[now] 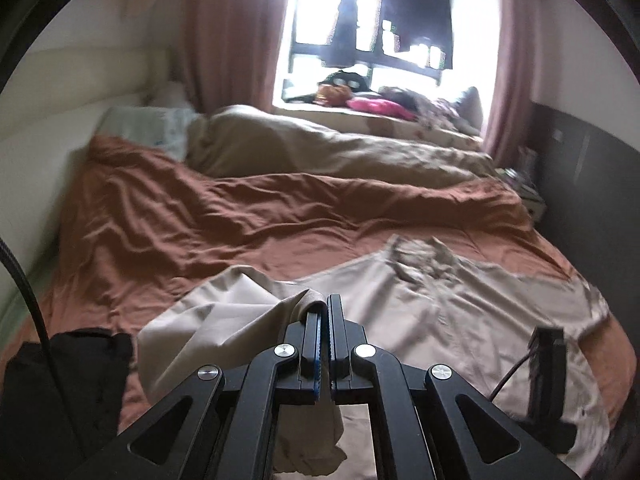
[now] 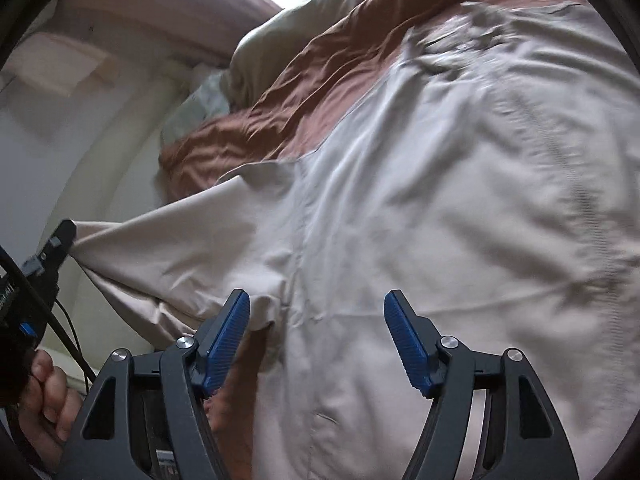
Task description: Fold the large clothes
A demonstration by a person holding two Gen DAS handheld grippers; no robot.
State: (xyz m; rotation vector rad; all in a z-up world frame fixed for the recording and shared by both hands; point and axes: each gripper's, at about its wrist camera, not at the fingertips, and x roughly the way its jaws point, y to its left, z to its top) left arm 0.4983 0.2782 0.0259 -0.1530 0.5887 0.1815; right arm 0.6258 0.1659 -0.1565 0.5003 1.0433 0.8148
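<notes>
A large beige zip-front jacket of thin, smooth fabric [image 2: 420, 184] lies spread across a bed covered in rumpled rust-brown bedding [image 1: 224, 216], its folding barely begun. The left gripper [image 1: 324, 320] has its jaws clamped together on the end of one sleeve, lifted clear of the bed and drawn taut, while the right gripper [image 2: 316, 320] hovers just over the jacket body with its blue-padded jaws wide apart, holding nothing. Judging by how it lies, the body remains flat and unfolded, with the zip running down its front; the sleeve fold looks like the first step, leaving the other sleeve and the body folds to do. In view: one jacket, two grippers, one black garment [image 1: 68, 384] at the near left edge, and one tan duvet [image 1: 340, 152] heaped beneath the window.
</notes>
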